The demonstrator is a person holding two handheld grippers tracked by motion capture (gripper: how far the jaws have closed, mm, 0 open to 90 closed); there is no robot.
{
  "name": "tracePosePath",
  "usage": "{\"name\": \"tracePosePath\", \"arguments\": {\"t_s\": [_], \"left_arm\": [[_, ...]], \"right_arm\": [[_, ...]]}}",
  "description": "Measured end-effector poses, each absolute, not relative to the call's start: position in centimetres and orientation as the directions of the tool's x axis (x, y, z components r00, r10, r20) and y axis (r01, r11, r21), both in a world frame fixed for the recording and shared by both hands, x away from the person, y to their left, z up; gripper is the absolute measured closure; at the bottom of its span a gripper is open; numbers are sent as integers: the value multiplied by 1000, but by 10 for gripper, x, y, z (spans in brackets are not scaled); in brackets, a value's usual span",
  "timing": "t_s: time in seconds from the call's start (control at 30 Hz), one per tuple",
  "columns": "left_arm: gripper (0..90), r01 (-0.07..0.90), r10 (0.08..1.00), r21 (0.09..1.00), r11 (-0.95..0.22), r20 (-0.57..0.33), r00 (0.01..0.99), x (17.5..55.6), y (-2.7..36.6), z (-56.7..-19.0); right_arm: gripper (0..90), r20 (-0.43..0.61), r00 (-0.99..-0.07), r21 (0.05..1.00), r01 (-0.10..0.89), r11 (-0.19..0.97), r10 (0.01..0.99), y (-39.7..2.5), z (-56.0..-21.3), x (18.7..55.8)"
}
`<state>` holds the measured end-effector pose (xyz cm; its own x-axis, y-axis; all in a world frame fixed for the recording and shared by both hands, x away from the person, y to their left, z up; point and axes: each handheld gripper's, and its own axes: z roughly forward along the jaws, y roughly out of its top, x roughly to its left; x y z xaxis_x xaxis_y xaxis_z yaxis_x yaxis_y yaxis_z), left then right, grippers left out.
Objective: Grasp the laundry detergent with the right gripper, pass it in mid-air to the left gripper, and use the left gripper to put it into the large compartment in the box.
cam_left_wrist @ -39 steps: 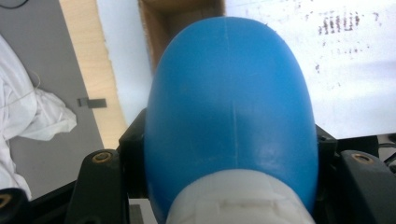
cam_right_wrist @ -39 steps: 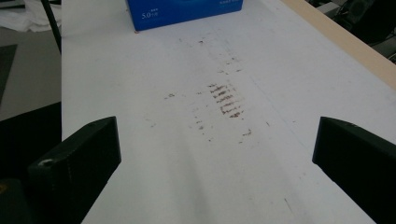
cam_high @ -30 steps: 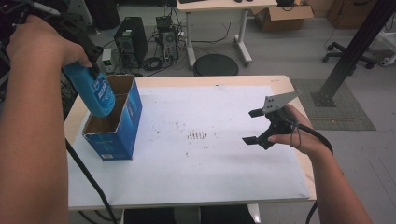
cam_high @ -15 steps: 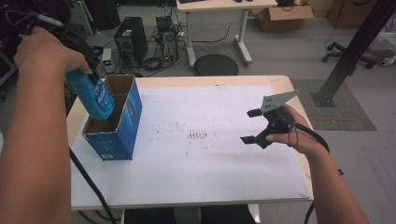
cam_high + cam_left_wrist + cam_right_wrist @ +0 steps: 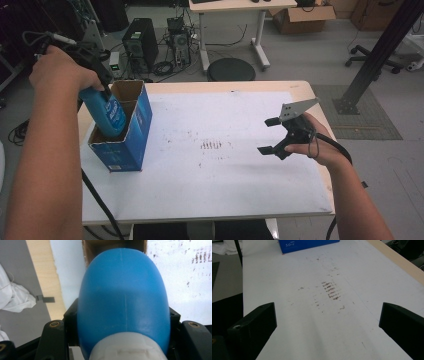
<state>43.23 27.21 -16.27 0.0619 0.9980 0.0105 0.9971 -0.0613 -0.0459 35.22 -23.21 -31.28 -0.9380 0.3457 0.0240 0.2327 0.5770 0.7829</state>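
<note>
1. The lower part of the blue plastic bottle with a white cap is being hidden in the high view by the walls of the open blue cardboard box, into whose near compartment it is being held, tilted; how deep it reaches cannot be told.
2. The left gripper is being largely covered by the person's left hand in the high view, so its jaws are hard to make out there.
3. In the left gripper view, the bottle is being seen end-on from the cap side, with the black jaws being pressed against both of its flanks; the left gripper is thus being kept clamped on the bottle. The brown inside of the box is being cut off at the top edge.
4. The right gripper is being held over the white sheet covering the wooden table, well apart from the box, with its jaws standing wide apart and nothing between them.
5. In the right gripper view, the right gripper is being shown with both jaws cut off by the frame edges; the dark smudged marks on the sheet are being seen plainly, and the box is being cropped to a strip with white lettering too partial to be read.
</note>
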Motion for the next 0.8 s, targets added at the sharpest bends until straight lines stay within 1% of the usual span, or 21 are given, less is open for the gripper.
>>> {"name": "tracePosePath", "arguments": {"t_s": [0.8], "left_arm": [[385, 993, 998, -95, -68, 5, 69, 436, 274, -234]], "right_arm": [[13, 40, -941, 786, 238, 571, 337, -229, -321, 352]]}}
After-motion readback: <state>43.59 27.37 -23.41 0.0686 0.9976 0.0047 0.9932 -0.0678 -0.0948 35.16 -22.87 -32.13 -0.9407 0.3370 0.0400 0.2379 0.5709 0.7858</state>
